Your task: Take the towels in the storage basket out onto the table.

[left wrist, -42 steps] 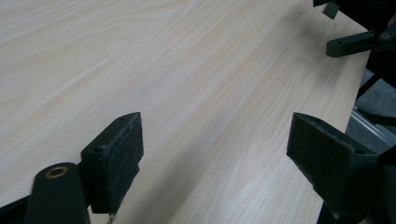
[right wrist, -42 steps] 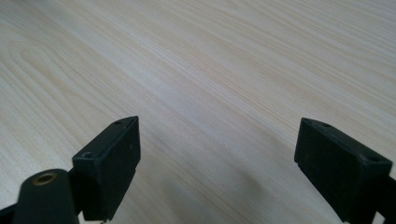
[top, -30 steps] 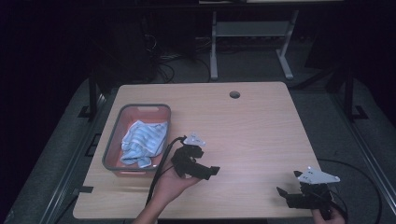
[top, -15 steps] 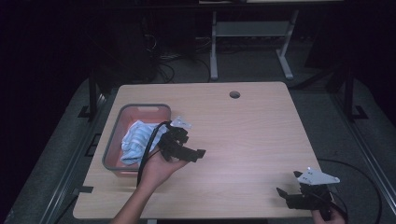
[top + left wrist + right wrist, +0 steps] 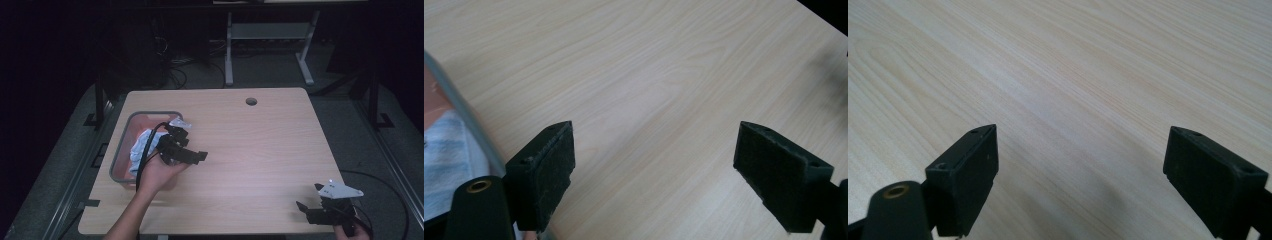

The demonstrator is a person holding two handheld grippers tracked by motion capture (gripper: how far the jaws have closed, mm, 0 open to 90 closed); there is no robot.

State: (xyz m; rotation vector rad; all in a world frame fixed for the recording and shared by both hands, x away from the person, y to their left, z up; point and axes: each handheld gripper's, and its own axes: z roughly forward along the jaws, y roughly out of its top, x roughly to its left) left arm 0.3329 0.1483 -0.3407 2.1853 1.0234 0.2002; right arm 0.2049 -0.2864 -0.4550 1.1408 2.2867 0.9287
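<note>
A grey-rimmed bin [image 5: 125, 123] with a reddish inside sits at the table's left. In it lies a crumpled blue-and-white striped cloth [image 5: 141, 149]. My left gripper [image 5: 192, 150] hovers at the bin's right rim, open, its jaws pointing right over bare wood. The left gripper view has these jaws [image 5: 656, 145] wide apart with nothing between them. At that view's left edge are the bin rim [image 5: 474, 132] and the cloth [image 5: 444, 155]. My right gripper [image 5: 311, 201] rests near the table's front right corner. It stands open and empty over the wood [image 5: 1078, 145].
The light wooden table [image 5: 260, 145] has a round cable hole [image 5: 251, 101] near its far edge. A metal stand [image 5: 265, 35] and cables lie on the dark floor behind. Black cables trail from both grippers.
My left gripper has moved left and away from me, from the table's middle to the bin's right rim. The right gripper has stayed put.
</note>
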